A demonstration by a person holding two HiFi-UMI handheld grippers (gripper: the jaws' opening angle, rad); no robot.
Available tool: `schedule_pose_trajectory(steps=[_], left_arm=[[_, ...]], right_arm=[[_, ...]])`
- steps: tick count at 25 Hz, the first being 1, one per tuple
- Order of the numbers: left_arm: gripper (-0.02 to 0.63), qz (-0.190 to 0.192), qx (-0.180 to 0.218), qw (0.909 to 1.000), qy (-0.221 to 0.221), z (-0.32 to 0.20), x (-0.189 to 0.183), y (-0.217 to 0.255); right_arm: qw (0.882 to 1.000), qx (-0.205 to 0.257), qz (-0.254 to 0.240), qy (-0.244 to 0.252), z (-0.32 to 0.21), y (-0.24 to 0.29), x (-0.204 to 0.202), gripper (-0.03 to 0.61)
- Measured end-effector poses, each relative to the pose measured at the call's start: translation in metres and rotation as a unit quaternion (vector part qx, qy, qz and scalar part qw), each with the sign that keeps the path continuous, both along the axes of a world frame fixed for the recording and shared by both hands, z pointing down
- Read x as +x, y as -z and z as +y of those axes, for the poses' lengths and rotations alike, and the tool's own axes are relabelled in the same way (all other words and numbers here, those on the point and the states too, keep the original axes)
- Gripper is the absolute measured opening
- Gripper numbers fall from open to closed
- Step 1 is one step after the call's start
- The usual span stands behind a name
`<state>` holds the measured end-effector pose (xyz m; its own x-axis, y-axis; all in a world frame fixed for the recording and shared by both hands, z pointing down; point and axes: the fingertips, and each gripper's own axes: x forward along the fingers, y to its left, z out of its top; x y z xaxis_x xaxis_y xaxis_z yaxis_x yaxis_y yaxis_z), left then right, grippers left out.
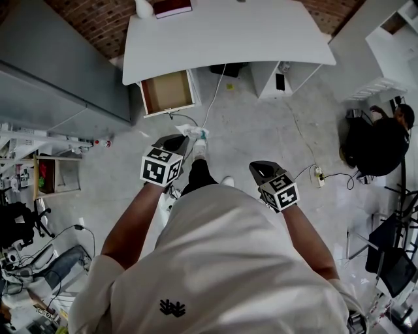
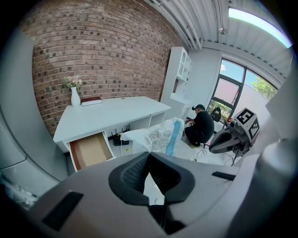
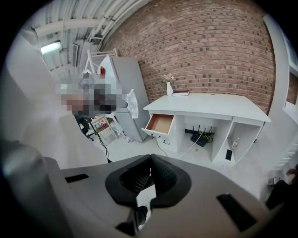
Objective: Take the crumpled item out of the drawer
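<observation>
My left gripper (image 1: 186,136) is shut on a crumpled white and blue plastic wrapper (image 1: 194,132), held in the air above the floor in front of the desk. In the left gripper view the wrapper (image 2: 160,135) sticks out past the closed jaws (image 2: 150,154). The wooden-bottomed drawer (image 1: 166,92) stands pulled out under the desk's left end, with nothing in it, and shows again in the left gripper view (image 2: 89,150). My right gripper (image 1: 257,167) hangs to the right, jaws shut (image 3: 151,159) with nothing between them.
The white desk (image 1: 222,36) carries a vase (image 2: 75,96) and a dark red book (image 1: 172,7). A cable (image 1: 212,98) runs from it across the floor. A person in black (image 1: 380,140) crouches at the right by a power strip (image 1: 319,175). A grey cabinet (image 1: 59,72) stands at the left.
</observation>
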<state>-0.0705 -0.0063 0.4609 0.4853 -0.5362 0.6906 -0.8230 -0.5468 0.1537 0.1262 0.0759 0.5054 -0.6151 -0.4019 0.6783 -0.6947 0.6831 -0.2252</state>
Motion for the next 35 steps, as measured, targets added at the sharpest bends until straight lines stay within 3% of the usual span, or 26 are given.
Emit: schedule_pose_trajectory(steps=[35], left_arm=[[0.023,-0.007,-0.008,0.9996,-0.028,0.015,0.020,0.003]], right_arm=[[1.000,0.007,-0.005,0.002,0.009,0.007,0.006,0.029]])
